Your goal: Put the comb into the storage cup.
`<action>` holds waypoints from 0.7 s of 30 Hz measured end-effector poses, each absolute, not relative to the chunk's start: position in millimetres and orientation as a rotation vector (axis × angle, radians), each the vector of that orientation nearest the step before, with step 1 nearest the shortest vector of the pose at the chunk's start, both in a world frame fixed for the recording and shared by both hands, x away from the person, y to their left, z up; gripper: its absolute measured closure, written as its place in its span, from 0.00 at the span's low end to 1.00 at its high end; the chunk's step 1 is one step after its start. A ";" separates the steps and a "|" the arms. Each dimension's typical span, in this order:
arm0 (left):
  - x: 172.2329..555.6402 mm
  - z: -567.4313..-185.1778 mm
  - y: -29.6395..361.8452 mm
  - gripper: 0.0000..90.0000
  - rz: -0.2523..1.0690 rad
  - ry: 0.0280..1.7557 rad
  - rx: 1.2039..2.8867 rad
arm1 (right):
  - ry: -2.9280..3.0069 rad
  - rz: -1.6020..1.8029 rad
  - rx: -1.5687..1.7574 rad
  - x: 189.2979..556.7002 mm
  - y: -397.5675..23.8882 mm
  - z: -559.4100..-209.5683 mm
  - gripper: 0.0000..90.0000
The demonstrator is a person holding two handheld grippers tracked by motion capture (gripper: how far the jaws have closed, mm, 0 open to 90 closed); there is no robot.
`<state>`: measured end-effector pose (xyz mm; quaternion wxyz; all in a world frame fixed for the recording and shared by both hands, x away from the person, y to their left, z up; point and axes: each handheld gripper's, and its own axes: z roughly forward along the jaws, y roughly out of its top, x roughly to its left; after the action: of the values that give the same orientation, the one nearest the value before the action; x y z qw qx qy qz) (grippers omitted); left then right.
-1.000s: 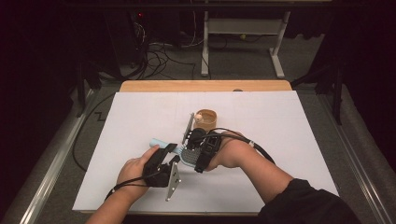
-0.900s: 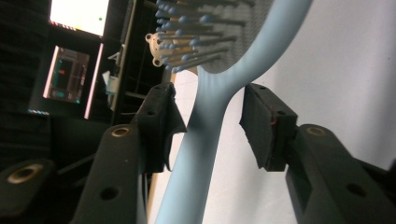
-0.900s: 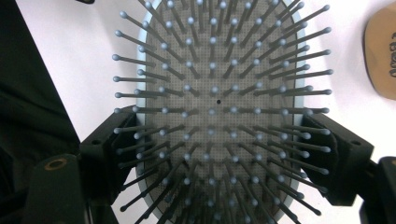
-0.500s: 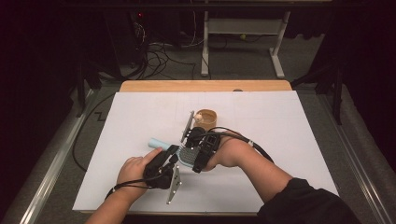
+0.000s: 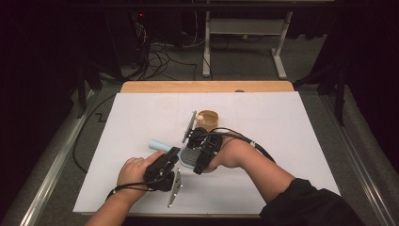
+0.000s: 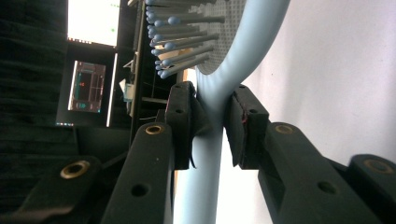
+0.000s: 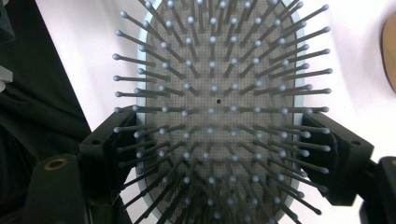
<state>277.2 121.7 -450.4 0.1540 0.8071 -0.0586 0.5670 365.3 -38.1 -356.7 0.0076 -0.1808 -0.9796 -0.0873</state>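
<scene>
Step in hand: you are handing the hairbrush (image 5: 186,157) from one gripper to the other; both tools are on it at once, so this reads as the middle of a regrasp.

Left gripper (image 6: 212,123): its jaws have just been closing, and in the left gripper view the two pads now press on the pale blue neck of the hairbrush, right where the handle widens into the head.

Right gripper (image 7: 215,154): clamped across the oval head of the hairbrush (image 7: 212,100), one jaw on each long edge, bristles facing its camera.

Where the hairbrush is: just in front of the wooden bowl (image 5: 207,119) on your side, over the white table cover (image 5: 291,141), its handle end pointing away to the left of the bowl. You cannot tell from the high view whether it rests on the cover or is held just above it.

Next move, as a judgement: let the right jaws spread off the head before you shift the left hand, so the two grips do not fight over the neck.

Watch for: bristles snagging on the right pads as they release, and the head sagging once the handle alone carries it.
</scene>
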 end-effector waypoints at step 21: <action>277.7 -456.1 119.9 0.84 1.650 -0.197 2.304 | -3.048 -0.257 -0.575 367.0 -38.0 -357.7 0.23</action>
<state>277.7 119.9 -456.1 0.1501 0.8018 -0.0687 0.5743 367.0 -38.0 -357.7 0.0143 -0.1848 -0.9792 -0.0825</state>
